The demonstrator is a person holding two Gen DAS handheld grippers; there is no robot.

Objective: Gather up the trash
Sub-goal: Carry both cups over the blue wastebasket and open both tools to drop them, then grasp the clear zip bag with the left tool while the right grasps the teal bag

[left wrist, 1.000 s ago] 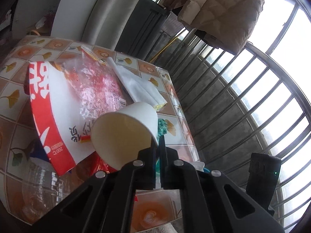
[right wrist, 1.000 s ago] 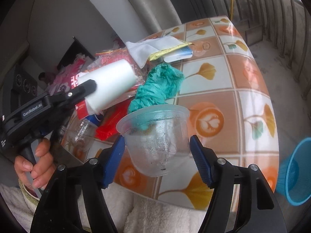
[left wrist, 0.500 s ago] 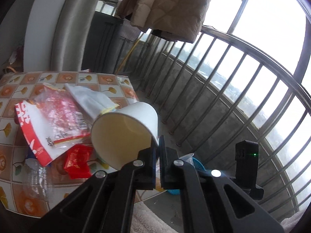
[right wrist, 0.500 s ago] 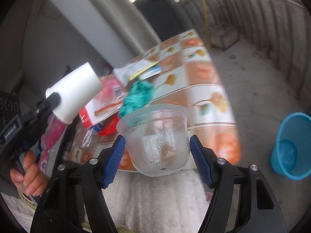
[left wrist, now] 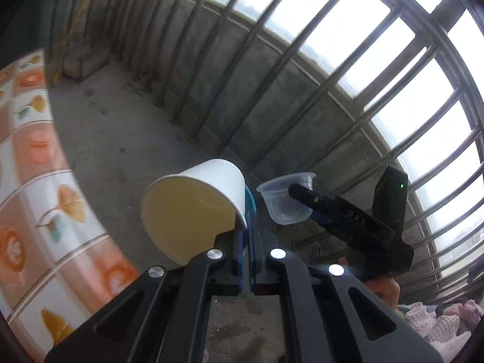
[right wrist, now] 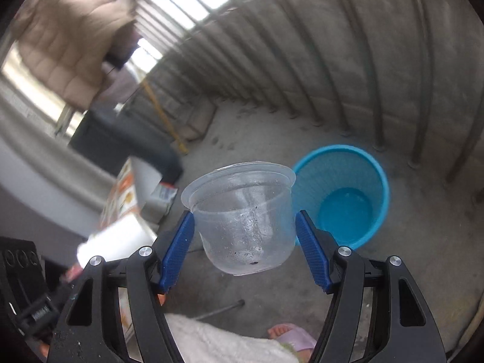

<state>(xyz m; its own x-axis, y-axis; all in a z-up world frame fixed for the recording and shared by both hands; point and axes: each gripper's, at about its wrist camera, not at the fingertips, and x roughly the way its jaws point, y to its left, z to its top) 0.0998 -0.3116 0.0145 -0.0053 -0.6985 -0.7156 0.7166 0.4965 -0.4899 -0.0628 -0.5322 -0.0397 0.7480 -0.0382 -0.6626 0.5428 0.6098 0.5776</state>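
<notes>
My left gripper (left wrist: 248, 222) is shut on the rim of a white paper cup (left wrist: 193, 208), which lies tilted with its mouth toward the camera. In the right wrist view the same paper cup (right wrist: 118, 239) shows blurred at lower left. My right gripper (right wrist: 244, 236) holds a clear plastic cup (right wrist: 242, 217) between its blue pads (right wrist: 178, 239), upright over the concrete floor. That clear cup (left wrist: 286, 201) also shows in the left wrist view, just right of the paper cup. A blue mesh bin (right wrist: 341, 193) stands on the floor behind and right of the clear cup.
The tiled table (left wrist: 39, 181) is at the left edge. A metal railing (left wrist: 302, 84) on a low concrete wall runs behind the bin. A tan jacket (right wrist: 66, 39) hangs at upper left. A foot in a slipper (right wrist: 287, 332) and a white fleece (right wrist: 217, 341) are below.
Both grippers have swung away from the littered table toward the floor and railing, each still holding its cup. The blue bin has come close in the right wrist view.
</notes>
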